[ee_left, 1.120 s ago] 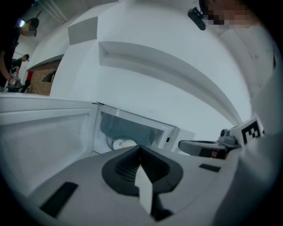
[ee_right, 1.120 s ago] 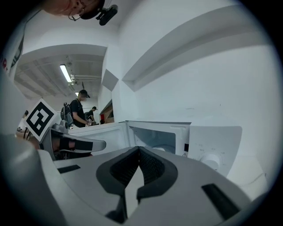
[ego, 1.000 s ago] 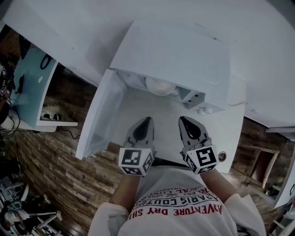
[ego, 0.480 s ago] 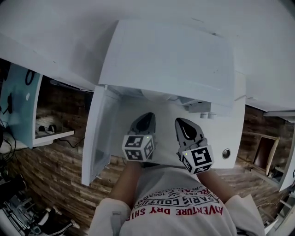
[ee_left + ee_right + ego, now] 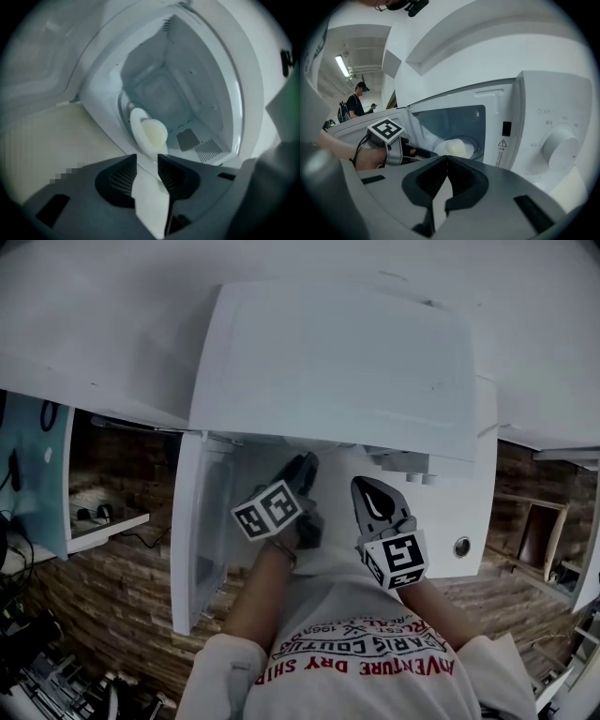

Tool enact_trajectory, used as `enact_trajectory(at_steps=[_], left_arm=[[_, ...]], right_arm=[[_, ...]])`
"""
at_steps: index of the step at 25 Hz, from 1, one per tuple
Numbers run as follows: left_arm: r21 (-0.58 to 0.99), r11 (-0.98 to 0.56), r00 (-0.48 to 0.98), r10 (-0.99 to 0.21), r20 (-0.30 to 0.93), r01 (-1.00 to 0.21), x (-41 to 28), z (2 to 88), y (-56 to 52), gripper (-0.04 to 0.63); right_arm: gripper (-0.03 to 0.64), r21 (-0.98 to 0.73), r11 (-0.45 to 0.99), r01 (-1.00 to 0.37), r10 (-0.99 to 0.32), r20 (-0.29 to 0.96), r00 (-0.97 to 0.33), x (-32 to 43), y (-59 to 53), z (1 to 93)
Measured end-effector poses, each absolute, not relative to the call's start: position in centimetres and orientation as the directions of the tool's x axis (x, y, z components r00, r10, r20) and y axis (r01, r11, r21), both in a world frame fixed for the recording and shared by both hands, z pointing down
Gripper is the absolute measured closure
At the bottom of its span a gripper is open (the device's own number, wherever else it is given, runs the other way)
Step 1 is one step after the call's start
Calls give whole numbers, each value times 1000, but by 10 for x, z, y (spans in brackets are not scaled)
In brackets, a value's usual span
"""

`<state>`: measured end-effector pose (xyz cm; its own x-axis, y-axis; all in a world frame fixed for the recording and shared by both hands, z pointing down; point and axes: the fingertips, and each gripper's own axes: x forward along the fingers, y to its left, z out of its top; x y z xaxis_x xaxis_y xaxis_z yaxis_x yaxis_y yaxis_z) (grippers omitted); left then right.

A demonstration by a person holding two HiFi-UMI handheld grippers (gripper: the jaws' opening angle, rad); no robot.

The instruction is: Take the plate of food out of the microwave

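At the front edge of the open microwave point(image 5: 337, 362), L gripper point(image 5: 147, 158) has just swung in from by the chest, jaws opening w/ nothing gripped yet, plate point(image 5: 136, 123) of pale food point(image 5: 153, 132) sitting inside just ahead, so pickup looks imminent; R gripper point(image 5: 446, 158) waits outside, pinched together, empty.

A wood-plank floor point(image 5: 122, 615) showed below the white counter point(image 5: 473, 512), whose bare right end carried a small round metal grommet point(image 5: 461, 547) — and off to the left stood a teal-fronted desk point(image 5: 37, 474), with dark cables point(image 5: 94, 514) lying on a white shelf beside it. In the right gripper view a strip light point(image 5: 342, 66) glowed on the ceiling above a person in a dark cap with a backpack point(image 5: 355, 104), well back. A white T-shirt with red lettering point(image 5: 366, 662) filled the bottom of the head view.
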<state>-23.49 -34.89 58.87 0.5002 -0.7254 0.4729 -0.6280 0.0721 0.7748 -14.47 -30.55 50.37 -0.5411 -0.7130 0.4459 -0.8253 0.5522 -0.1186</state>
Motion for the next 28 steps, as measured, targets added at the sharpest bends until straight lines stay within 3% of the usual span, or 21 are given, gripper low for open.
enact_trajectory(at_steps=[4,16,28], left_arm=[[886,199,523,-745,414,-418,-237,597,-356,477],[920,351,477,-787,392,-176,-241,608,-369,503],[938,318,453,-822,345,-137,-246,597,-369,572]], right_arm=[[606,-119,539,-834,-713,462,-527,-141,-305,510],[607,-126,523,-843,-709,485,-512,-127,-300,509],[606,-143,507,-850,-709,491,-506,-111,-300,514]])
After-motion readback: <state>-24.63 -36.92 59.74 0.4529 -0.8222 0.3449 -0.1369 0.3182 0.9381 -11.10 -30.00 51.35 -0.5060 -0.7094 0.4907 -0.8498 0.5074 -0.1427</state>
